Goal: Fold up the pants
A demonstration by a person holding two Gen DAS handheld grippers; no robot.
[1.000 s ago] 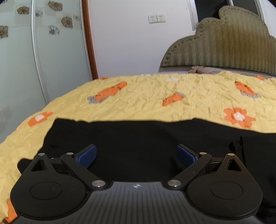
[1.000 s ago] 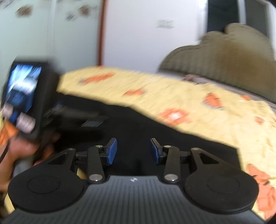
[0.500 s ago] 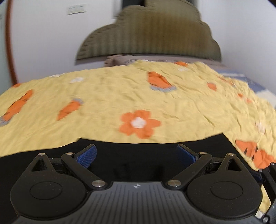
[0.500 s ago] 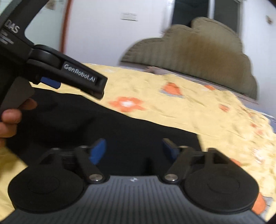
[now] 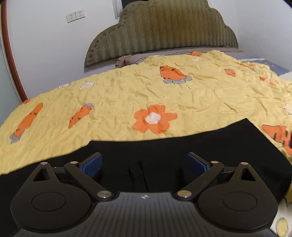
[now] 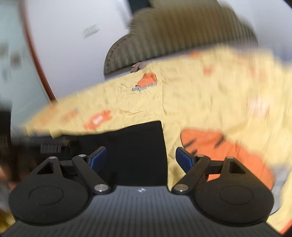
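Note:
Black pants (image 5: 182,145) lie flat across the near part of the yellow bedspread (image 5: 164,91). My left gripper (image 5: 144,164) hovers over them, open, with nothing between its blue pads (image 5: 93,164). In the blurred right wrist view, the pants' right end (image 6: 136,145) shows a straight vertical edge. My right gripper (image 6: 141,158) sits over that end, its jaws opening. The cloth lies below and between the pads, and they do not press on it. The other gripper's dark body (image 6: 51,147) shows blurred at the left edge.
The bedspread carries orange carrot and flower patches (image 5: 155,118). An olive padded headboard (image 5: 164,29) stands at the far end against a white wall with sockets (image 5: 75,15). A brown-framed glass door (image 5: 9,54) is on the left.
The left view swung right, from the glass door to the headboard. The right gripper's jaws widened and it slid right to the pants' end; the other gripper moved out to the left edge.

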